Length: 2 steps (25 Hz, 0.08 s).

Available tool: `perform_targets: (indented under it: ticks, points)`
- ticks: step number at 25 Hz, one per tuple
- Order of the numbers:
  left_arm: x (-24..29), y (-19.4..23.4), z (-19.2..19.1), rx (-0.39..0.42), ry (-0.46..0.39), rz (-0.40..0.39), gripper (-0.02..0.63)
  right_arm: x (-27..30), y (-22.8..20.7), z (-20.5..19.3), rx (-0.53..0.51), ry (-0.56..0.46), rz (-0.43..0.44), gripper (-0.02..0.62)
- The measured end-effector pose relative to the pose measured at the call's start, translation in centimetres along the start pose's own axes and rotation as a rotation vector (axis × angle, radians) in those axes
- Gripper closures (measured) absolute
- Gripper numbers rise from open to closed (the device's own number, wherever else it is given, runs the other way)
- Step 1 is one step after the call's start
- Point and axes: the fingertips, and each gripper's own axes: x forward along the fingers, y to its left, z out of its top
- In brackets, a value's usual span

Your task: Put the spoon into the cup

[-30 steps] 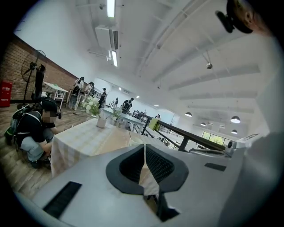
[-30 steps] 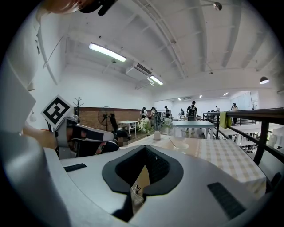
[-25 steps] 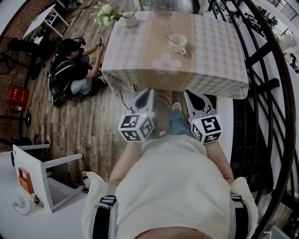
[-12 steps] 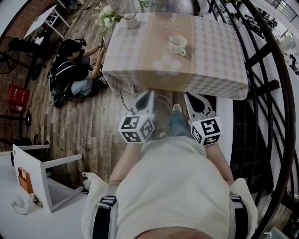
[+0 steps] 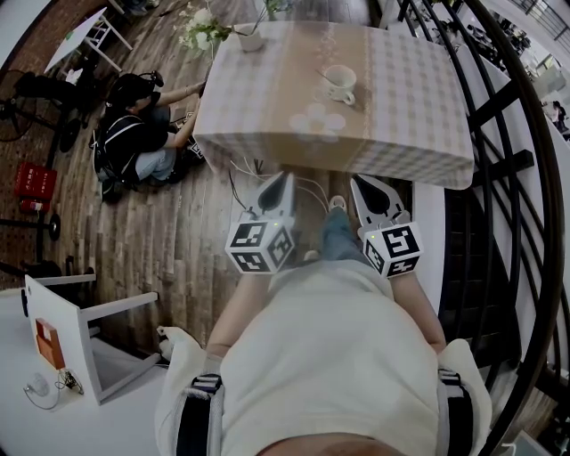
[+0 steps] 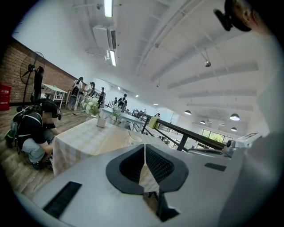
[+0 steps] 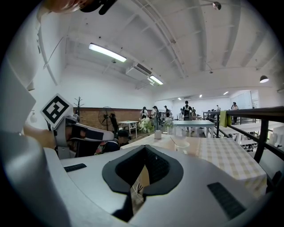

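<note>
Spoon (image 5: 323, 76) well beyond closed left gripper (image 5: 287, 175) and right gripper (image 5: 357, 179)

A dark wooden plank floor (image 5: 178, 232) is stretching across a large open hall. A table (image 5: 419, 116) draped in a pale checked cloth is standing beside a curved black metal railing (image 5: 525, 178), which is sweeping down the right side. A small white table (image 5: 62, 303) is standing at the lower left. A brick wall (image 6: 17, 66) is running along the far left, with a standing fan (image 6: 29, 67) in front of it. Overhead, strip lights (image 6: 108, 8) are glowing on a white ceiling (image 6: 177, 40), and round pendant lamps (image 6: 234, 117) are hanging further back.
</note>
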Motion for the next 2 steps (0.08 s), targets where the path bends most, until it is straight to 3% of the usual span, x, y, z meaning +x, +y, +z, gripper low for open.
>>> perform_targets:
  ticks: [2]
  points:
    - [0.20, -0.12, -0.09, 0.005, 0.002, 0.002, 0.595, 0.03, -0.25, -0.12, 0.002, 0.002, 0.001, 0.598]
